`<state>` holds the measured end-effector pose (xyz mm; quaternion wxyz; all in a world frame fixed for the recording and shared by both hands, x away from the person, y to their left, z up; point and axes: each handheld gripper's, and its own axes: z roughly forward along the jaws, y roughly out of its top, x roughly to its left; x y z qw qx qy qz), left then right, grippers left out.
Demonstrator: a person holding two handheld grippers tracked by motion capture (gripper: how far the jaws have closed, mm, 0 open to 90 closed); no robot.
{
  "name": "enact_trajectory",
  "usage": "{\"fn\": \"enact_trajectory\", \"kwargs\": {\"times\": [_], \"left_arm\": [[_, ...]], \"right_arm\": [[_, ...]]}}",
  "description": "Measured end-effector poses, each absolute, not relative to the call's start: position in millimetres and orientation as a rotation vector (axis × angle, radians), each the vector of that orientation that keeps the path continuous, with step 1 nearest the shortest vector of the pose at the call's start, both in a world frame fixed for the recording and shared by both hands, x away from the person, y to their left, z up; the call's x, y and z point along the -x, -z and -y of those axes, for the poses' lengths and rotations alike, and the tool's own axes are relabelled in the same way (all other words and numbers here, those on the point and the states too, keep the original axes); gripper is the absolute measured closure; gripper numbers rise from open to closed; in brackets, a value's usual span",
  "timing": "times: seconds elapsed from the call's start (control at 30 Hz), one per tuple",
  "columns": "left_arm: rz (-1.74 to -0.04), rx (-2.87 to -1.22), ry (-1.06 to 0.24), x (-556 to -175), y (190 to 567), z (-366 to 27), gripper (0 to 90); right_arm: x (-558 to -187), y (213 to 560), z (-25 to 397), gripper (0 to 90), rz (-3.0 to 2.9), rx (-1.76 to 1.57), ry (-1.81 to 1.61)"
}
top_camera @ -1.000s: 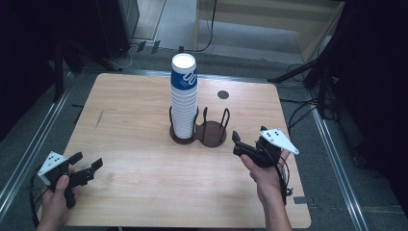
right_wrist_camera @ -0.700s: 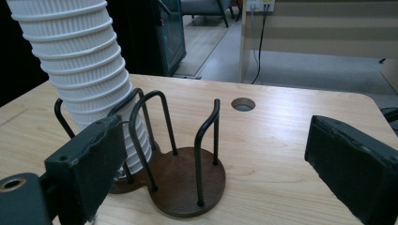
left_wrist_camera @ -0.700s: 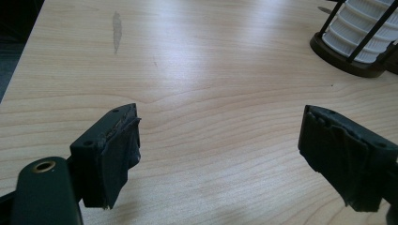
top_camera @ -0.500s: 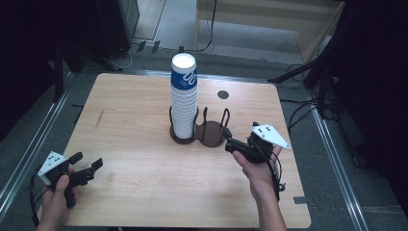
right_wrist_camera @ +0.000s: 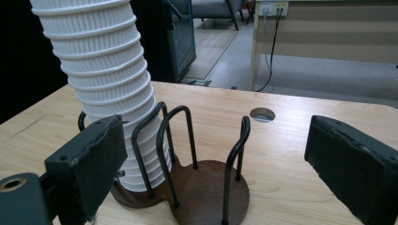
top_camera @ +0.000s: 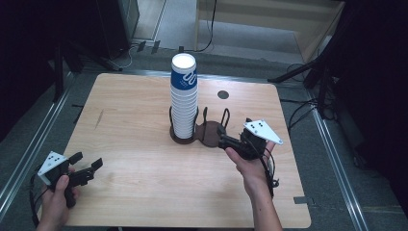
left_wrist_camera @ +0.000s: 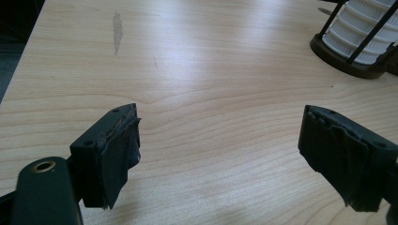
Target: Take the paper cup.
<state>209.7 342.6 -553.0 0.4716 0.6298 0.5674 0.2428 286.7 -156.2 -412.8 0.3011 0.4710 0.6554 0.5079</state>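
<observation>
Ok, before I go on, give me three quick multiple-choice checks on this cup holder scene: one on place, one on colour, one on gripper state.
1. Where does the stack of cups stand?
A. In the left bay of the cup holder
B. In the holder's right bay
C. Loose on the table

2. What colour is the top cup of the stack?
A. Red with a black rim
B. Blue with a white rim
C. Plain green

3. How are the right gripper jaws?
A. Shut on a cup
B. Shut on a wire of the holder
C. Open, holding nothing

Answers:
1 A: the high view shows the stack inside the left wire loops, the right bay bare.
2 B: the high view shows a blue wall under a white rim.
3 C: the right gripper view shows both jaws wide apart with the holder between and beyond them.
</observation>
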Motion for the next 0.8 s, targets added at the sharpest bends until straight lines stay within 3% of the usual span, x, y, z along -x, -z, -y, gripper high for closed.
{"fn": "enact_trajectory", "kwargs": {"times": [0.8], "left_arm": [[-1.39, -1.542, -0.593, -210, 553, -343, 13.8]], "right_arm": [[-294, 403, 125, 5.8, -1.763, -1.207, -1.397]]}}
